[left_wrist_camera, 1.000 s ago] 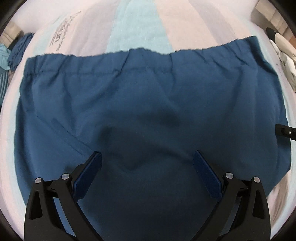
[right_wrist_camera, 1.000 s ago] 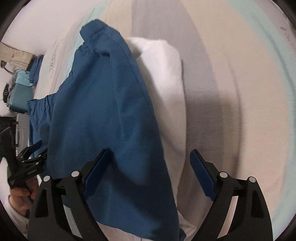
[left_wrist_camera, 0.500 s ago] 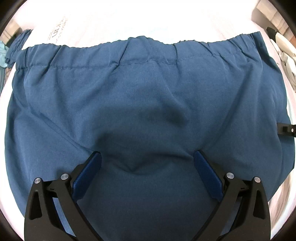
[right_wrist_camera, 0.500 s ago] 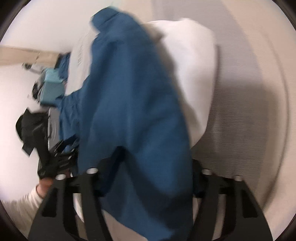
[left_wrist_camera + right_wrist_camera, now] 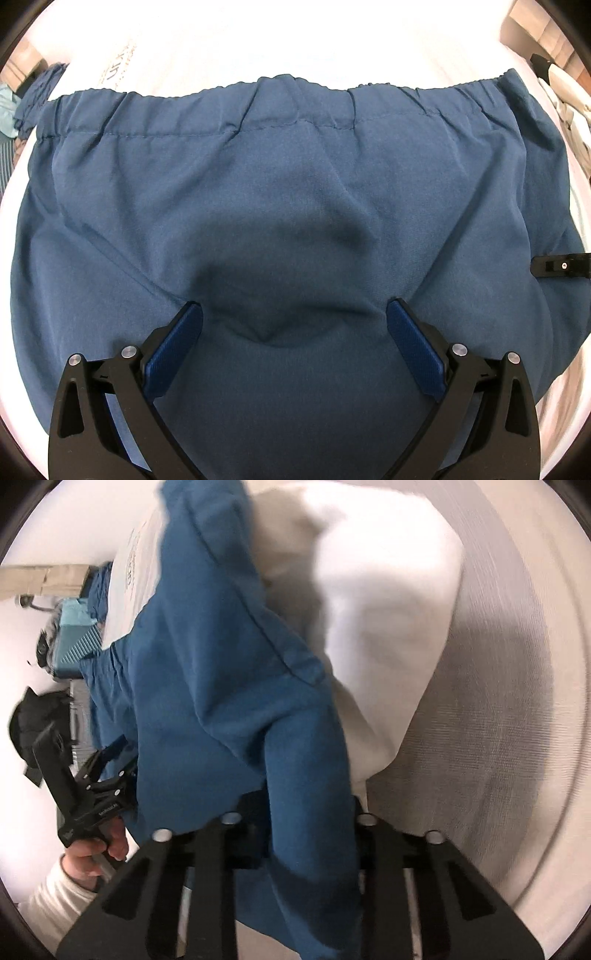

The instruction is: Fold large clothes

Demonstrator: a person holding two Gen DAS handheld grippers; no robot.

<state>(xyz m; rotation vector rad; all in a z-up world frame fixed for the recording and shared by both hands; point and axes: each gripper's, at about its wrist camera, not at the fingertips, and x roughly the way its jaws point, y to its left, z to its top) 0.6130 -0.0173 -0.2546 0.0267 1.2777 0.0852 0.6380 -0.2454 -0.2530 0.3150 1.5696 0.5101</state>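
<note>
Blue shorts [image 5: 280, 229], creased, waistband outermost. Left gripper [image 5: 293, 332] gapes; right gripper [image 5: 306, 812], just closing, pinches shorts. Right view alone shows white cloth [image 5: 388, 627].

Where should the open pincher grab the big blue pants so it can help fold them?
Probably the gathered waistband of the blue pants. It is a firm, thick edge lying free along the far side, while the left gripper hangs open over flat middle cloth with nothing to pinch. Reach forward and come down over that edge. The right gripper, jaws just closing, has the pants' side edge between its pads.
</note>
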